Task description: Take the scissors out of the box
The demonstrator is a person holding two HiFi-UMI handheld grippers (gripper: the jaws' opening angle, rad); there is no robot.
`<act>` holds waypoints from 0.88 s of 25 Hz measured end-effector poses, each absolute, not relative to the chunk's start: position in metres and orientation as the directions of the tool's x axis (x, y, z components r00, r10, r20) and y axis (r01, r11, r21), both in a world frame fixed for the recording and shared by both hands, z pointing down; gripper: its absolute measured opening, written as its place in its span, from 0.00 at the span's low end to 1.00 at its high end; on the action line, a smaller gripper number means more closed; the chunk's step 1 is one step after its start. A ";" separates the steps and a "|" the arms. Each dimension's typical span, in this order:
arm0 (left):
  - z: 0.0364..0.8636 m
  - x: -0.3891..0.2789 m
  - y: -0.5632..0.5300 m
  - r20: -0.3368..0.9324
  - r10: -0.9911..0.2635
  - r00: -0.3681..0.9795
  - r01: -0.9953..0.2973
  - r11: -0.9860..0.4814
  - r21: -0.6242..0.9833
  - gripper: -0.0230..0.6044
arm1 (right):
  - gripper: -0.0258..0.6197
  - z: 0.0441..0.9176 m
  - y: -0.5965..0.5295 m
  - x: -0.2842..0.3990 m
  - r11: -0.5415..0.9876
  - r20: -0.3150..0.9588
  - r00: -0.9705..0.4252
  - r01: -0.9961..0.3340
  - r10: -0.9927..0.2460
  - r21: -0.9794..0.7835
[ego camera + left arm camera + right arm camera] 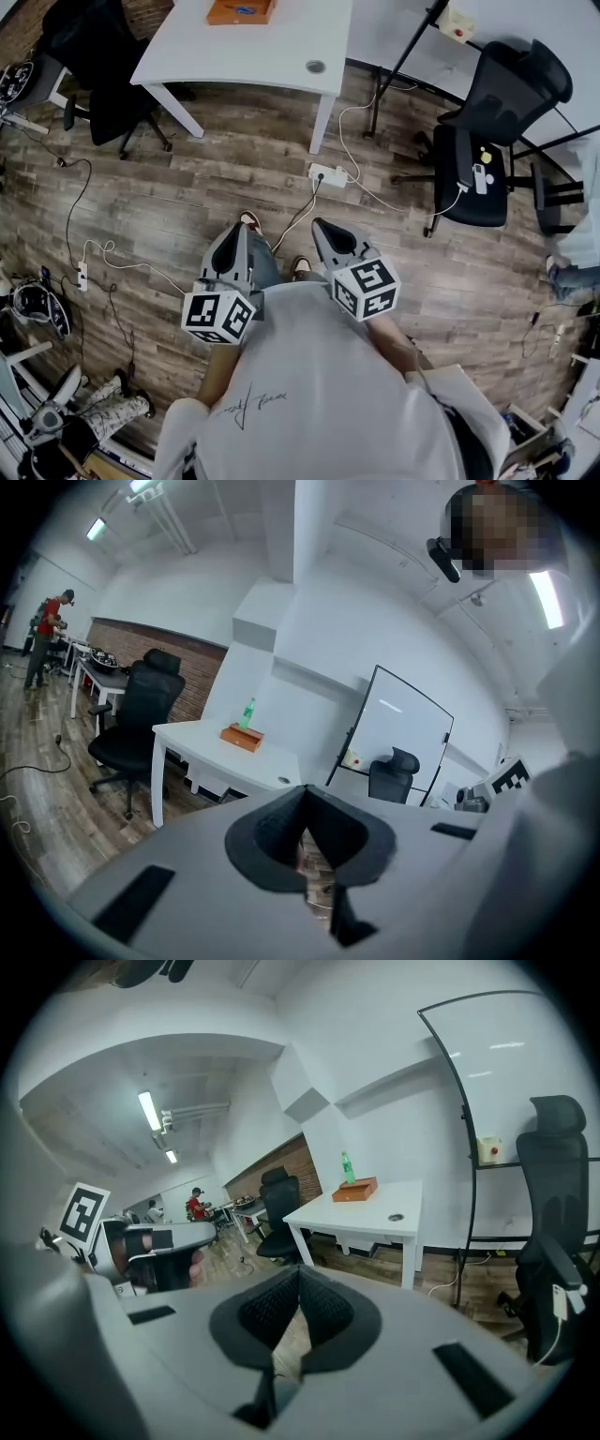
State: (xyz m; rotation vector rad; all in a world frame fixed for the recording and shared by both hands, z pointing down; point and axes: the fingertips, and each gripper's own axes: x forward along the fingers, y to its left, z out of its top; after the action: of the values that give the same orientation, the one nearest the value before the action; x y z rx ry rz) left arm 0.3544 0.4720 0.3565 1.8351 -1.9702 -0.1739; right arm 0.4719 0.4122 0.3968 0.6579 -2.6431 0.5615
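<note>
1. box (241, 10) is sitting on the white table (281, 52), well ahead of both grippers, its contents too small to make out.
2. left gripper (240, 234) is keeping its jaws together, gripping nothing.
3. right gripper (326, 230), beside it, is likewise closed and empty.

A white worktop (272, 47) stands on a wood-plank floor (187, 202). An orange box (241, 10) lies near its far edge, with a green bottle (247, 712) upright just behind. A round port (315, 67) is set into one near corner. A power strip (328, 174) lies on the floor by the worktop's leg.
</note>
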 end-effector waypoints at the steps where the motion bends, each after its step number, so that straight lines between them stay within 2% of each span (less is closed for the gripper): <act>1: 0.356 0.350 0.466 0.232 -0.973 -0.017 -0.918 0.108 0.383 0.05 | 0.05 0.397 0.407 0.467 0.811 0.431 -0.826 -0.507 -0.363 -0.291; 22: 0.329 0.207 0.363 0.183 -0.980 0.083 -0.902 0.005 0.433 0.05 | 0.05 0.370 0.323 0.302 0.835 0.462 -0.816 -0.494 -0.348 -0.242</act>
State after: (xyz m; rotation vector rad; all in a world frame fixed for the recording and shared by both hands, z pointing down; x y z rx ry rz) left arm 0.2066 0.3632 0.3294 1.9299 -1.8517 -0.2378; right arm 0.3021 0.3226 0.3696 0.6272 -2.6113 0.4971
